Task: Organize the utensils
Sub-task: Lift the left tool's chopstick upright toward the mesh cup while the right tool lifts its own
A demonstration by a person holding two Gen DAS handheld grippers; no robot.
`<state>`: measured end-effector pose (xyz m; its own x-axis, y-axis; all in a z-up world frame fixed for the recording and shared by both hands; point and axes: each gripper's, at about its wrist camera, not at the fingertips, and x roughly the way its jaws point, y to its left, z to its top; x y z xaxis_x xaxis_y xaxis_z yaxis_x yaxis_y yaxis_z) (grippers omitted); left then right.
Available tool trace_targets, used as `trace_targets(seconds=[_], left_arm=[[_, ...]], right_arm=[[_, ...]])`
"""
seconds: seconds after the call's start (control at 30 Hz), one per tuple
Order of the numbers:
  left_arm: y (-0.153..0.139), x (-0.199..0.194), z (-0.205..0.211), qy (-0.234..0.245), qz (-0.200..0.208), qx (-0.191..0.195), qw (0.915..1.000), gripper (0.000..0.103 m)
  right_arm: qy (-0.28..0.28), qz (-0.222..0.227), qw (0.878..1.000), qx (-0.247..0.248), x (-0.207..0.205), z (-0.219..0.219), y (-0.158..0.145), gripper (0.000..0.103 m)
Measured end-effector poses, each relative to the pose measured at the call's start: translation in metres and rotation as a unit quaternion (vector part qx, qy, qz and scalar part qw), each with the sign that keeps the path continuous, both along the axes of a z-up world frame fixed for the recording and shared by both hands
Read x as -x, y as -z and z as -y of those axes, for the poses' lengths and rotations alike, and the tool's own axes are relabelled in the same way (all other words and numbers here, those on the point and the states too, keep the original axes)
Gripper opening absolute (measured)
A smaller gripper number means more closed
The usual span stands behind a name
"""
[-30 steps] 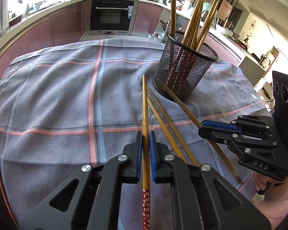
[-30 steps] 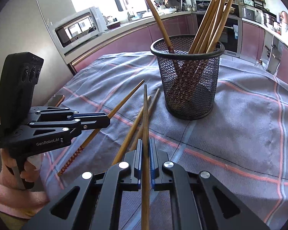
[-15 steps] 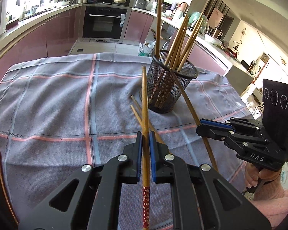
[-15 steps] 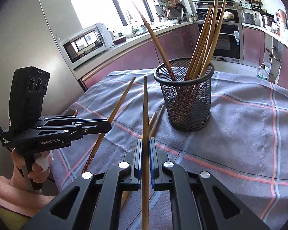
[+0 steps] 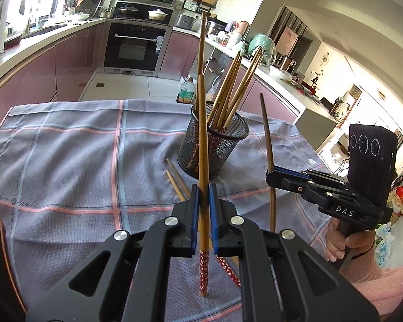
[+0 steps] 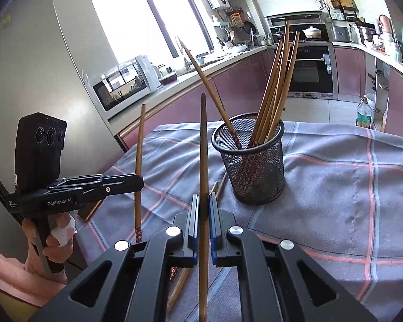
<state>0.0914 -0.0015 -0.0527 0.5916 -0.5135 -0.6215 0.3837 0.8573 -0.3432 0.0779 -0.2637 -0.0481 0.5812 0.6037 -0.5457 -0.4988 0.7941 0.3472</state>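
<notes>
Left wrist view: left tongs (image 5: pixel 203 209) were clamped narrow on a chopstick (image 5: pixel 203 161), patterned red end hanging below the pads, plain tip pointing up past the mesh cup (image 5: pixel 212 145). A second ago that stick lay near flat over the cloth; by now both tongs had come up off the desk (image 5: pixel 67 161) and the sticks had tilted toward upright. Two loose chopsticks (image 5: pixel 176 179) lay on the cloth just beside the cup's base, between it and the left tongs. To the side, right tongs (image 5: pixel 271 175) were closed on a darker chopstick (image 5: pixel 268 155), near vertical, apart from the cup.

Right wrist view: right tongs (image 6: pixel 203 214) gripped that stick (image 6: pixel 203 161) mid-shaft, tip up. Left tongs (image 6: pixel 139 181) held theirs (image 6: pixel 139 161) upright beside it, patterned end down. Mesh cup (image 6: pixel 251 166) stood farther back on the checked cloth (image 6: pixel 349 187), with a bundle of chopsticks (image 6: pixel 276 88) leaning in it and one stick (image 6: pixel 209 91) slanting the other way.
</notes>
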Motion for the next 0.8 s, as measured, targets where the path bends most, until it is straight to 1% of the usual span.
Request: trace_targets(seconds=[0.33, 0.8], left_arm=[[-0.02, 0.007, -0.004, 0.006, 0.02, 0.02, 0.9996, 0.008], [-0.039, 0.005, -0.003, 0.01, 0.043, 0.03, 0.9986, 0.008]], right_arm=[[0.01, 0.019, 1.0, -0.021, -0.002, 0.011, -0.014, 0.006], [0.019, 0.044, 0.998, -0.033, -0.002, 0.016, -0.031, 0.006]])
